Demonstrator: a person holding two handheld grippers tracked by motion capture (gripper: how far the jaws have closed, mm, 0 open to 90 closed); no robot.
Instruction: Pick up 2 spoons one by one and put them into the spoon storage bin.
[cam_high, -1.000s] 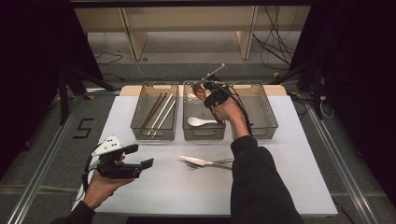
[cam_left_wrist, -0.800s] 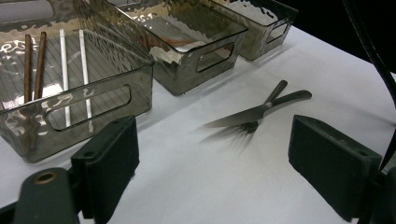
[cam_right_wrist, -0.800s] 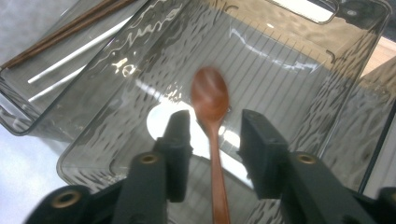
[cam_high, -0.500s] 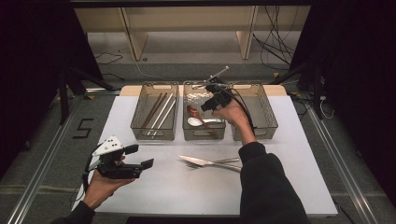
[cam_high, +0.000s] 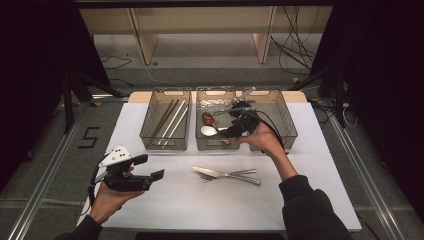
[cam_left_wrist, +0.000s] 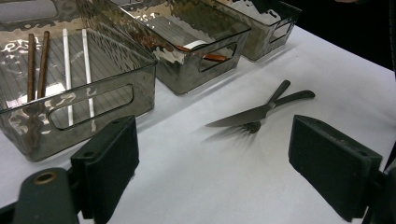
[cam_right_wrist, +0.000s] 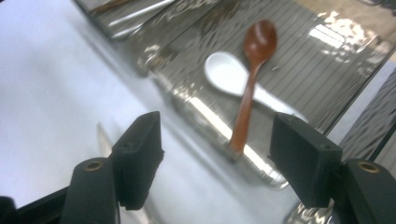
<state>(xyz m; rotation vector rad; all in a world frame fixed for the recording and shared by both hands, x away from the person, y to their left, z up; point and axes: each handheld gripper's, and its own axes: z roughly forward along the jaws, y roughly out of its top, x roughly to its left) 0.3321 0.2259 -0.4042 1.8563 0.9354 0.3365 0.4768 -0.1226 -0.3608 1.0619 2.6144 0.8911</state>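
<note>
R tongs (cam_high: 231, 131) over middle bin (cam_high: 216, 145), jaws just opening, now wide, nothing between. Brown spoon (cam_right_wrist: 250, 88) ahead of R tongs, lying across white spoon (cam_right_wrist: 229, 74) in bin. L tongs (cam_high: 150, 167) wide open, empty, above bench (cam_high: 165, 205). Knife (cam_left_wrist: 254, 112) + fork (cam_left_wrist: 268, 100) crossed ahead of L tongs.

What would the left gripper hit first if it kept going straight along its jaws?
Probably the knife lying crossed over the fork on the white table, straight ahead between the left gripper's open jaws. Nothing stands nearer in that line, though depth is hard to judge.
</note>
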